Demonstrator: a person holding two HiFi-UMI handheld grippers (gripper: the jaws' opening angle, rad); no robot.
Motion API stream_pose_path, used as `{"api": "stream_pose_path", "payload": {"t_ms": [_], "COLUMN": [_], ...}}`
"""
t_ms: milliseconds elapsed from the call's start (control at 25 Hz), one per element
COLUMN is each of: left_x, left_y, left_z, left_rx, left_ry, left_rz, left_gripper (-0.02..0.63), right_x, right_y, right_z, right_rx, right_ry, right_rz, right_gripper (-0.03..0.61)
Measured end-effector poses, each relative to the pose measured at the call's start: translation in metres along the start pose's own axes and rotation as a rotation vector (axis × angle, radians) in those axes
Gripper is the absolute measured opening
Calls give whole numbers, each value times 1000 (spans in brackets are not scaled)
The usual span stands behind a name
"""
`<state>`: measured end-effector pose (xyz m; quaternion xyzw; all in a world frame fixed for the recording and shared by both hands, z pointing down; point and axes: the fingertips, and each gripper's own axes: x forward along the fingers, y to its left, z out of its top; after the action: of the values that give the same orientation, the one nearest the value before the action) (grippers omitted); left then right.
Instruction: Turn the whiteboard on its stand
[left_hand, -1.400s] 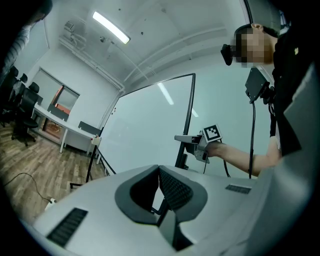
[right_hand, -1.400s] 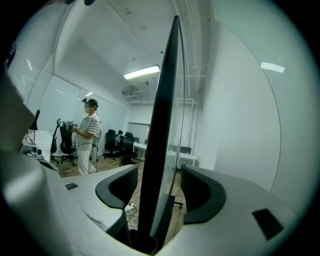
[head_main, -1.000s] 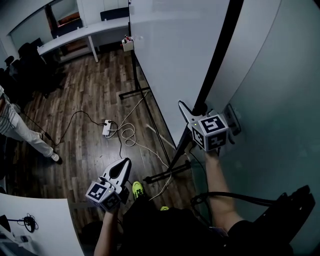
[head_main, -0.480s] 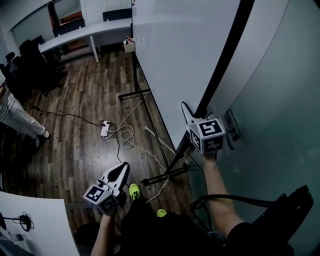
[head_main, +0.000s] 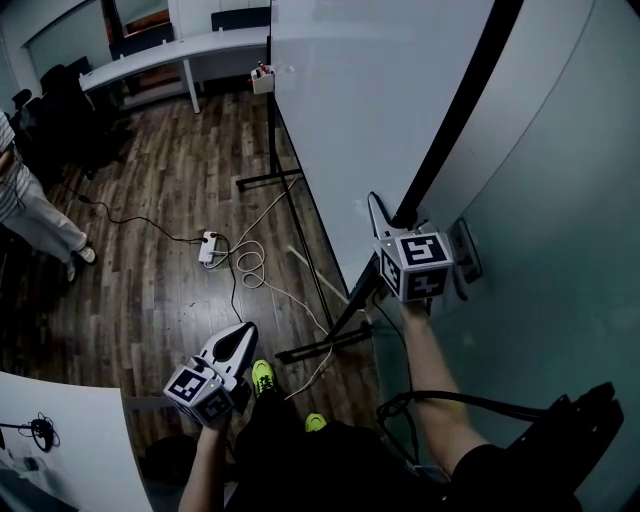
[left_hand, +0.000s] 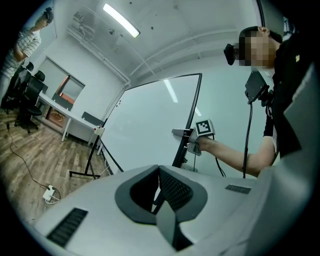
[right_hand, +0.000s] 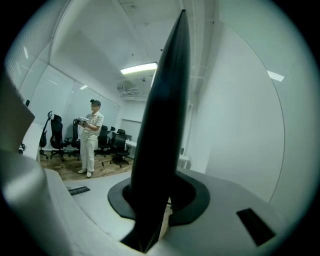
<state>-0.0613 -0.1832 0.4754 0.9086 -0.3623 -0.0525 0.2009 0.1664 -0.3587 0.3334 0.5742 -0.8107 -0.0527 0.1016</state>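
**A:** What fills the head view?

**B:** Dark wood floor (head_main: 170, 170) on the left and a pale glass wall (head_main: 560, 200) on the right. Between them the whiteboard (head_main: 360, 90) stands upright on its stand (head_main: 320, 345), seen steeply from above. Its white face is turned towards the open room and its near black edge (head_main: 450, 130) runs up towards the top right.

**A:** And further back?

**B:** A long white desk (head_main: 170, 55) stands against the far wall, with dark office chairs (head_main: 60, 110) to its left. A person in pale trousers (head_main: 30, 210) stands at the left border, well apart from the board.

**A:** The tools?

**B:** The right gripper (head_main: 380, 215) is held up against that near edge. Its own view shows the black strip right between the jaws, which have just been closing and are now clamped on it. The left gripper (head_main: 240, 335) hangs low over the floor, well away from the board. Its jaws are pressed together with nothing between them.

**A:** Anything smaller?

**B:** A white power strip (head_main: 208, 247) lies on the floor beside the stand's foot, with a loose white cable (head_main: 255, 265) coiled next to it. A small box (head_main: 263, 80) sits at the board's far end. A pair of bright green shoes (head_main: 262, 375) shows just below the left gripper
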Motion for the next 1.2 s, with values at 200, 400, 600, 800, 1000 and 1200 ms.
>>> {"api": "stream_pose_path", "payload": {"t_ms": [200, 400, 600, 800, 1000, 1200], "left_x": [0, 3, 7, 20, 26, 21], "left_y": [6, 13, 10, 11, 11, 6], "left_z": [4, 8, 25, 52, 72, 81], "left_rx": [3, 5, 95, 207, 313, 358], "left_ry": [0, -7, -14, -34, -74, -116], "left_rz": [10, 14, 21, 34, 45, 32], "left_gripper": [-6, -6, -6, -6, -6, -6], "right_x": [8, 18, 25, 43, 65, 82], "right_y": [-4, -5, -10, -16, -18, -18], "right_z": [3, 2, 5, 6, 4, 2], "right_rx": [11, 9, 11, 11, 12, 9], "right_ry": [-7, -5, -8, -4, -4, -3], "right_rz": [-2, 0, -1, -6, -4, -2], "right_gripper": [63, 63, 61, 61, 62, 63]}}
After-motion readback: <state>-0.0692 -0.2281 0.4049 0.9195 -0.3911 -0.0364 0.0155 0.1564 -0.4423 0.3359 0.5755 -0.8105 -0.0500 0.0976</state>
